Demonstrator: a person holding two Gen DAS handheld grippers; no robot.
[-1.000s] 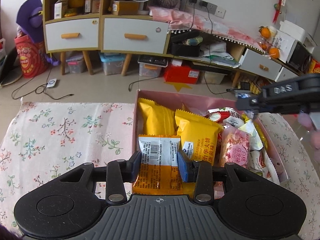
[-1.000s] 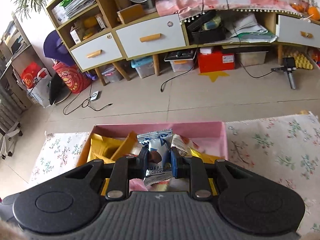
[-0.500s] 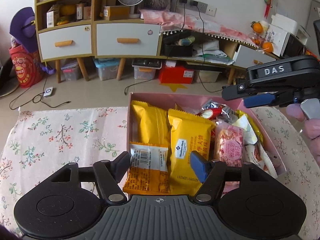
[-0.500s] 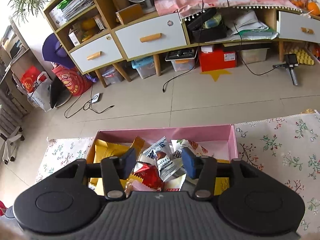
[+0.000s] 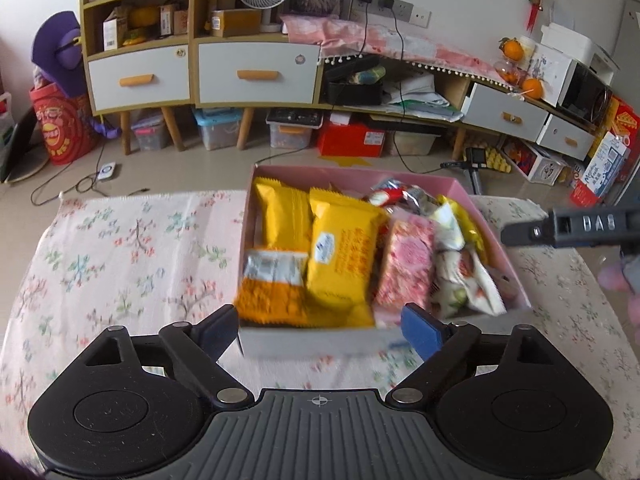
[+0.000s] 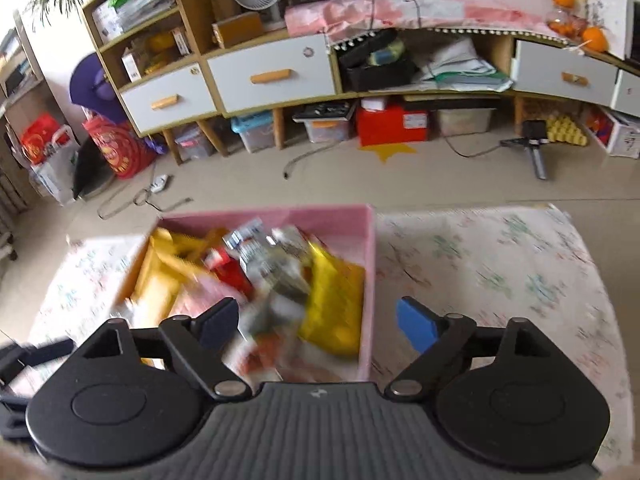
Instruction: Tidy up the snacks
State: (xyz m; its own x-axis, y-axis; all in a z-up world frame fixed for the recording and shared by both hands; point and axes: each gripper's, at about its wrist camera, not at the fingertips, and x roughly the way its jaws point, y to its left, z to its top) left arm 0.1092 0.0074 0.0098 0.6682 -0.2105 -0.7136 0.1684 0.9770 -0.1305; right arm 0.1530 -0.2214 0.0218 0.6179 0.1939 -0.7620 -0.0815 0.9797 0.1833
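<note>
Pink box [image 5: 492, 236] sits on the floral-cloth worktop [image 5: 132, 248]; all visible snacks are inside it. Against the box's left wall: two yellow packets [image 5: 316, 236] side by side, with an orange packet [image 5: 272, 292] in front of them at the near-left corner. Pink packet [image 5: 408, 264] is mid-box; a loose heap of small wrappers [image 5: 456, 256] is piled toward the box's right wall and far corner.

Left claw [image 5: 320, 330]: jaws opening, nothing gripped, nothing between the pads; tips hang just outside the box's near wall. Right claw [image 6: 316, 324]: jaws opening too, empty; one pad is over the box's contents, the other over the cloth just right of the box's right wall. In the left view it is seen only as a black finger [image 5: 568, 228] beyond the box's right wall.

Step judged: release done, both claws to be cleared from the box.

To be done well:
- Claws to be lifted clear of the box's rim before any sideways move, so the walls are not clipped.
- Right-side heap judged unstable; the next packet is best laid flat beside the pink packet, not dropped on top.
- Worktop either side of the box shows no loose snacks; remaining stock cannot be told from these views.
</note>
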